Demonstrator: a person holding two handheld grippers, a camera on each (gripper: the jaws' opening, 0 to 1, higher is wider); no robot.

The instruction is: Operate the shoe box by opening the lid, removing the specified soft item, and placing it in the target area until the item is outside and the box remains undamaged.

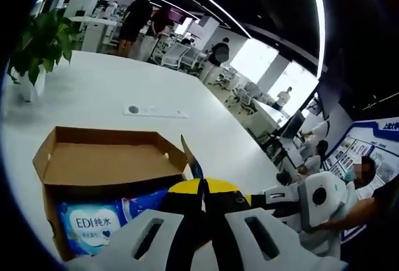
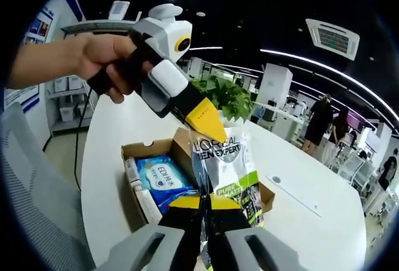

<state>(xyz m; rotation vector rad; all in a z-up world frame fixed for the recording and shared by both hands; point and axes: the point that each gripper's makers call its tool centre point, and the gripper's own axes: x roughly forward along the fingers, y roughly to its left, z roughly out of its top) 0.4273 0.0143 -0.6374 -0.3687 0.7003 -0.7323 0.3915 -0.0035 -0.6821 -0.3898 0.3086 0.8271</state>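
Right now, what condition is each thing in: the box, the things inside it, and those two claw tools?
shoe box: open, lid flaps folded back, standing on the white table.
L'Oreal pouch: lifted upright above the box, pinched top and bottom.
EDI wipes pack: lying flat inside the box.
left gripper: shut on the pouch's top edge.
right gripper: shut on the pouch's lower edge.
potted plant: upright on the table behind the box.

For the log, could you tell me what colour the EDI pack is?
Blue and white EDI pack, clearest in the right gripper view.
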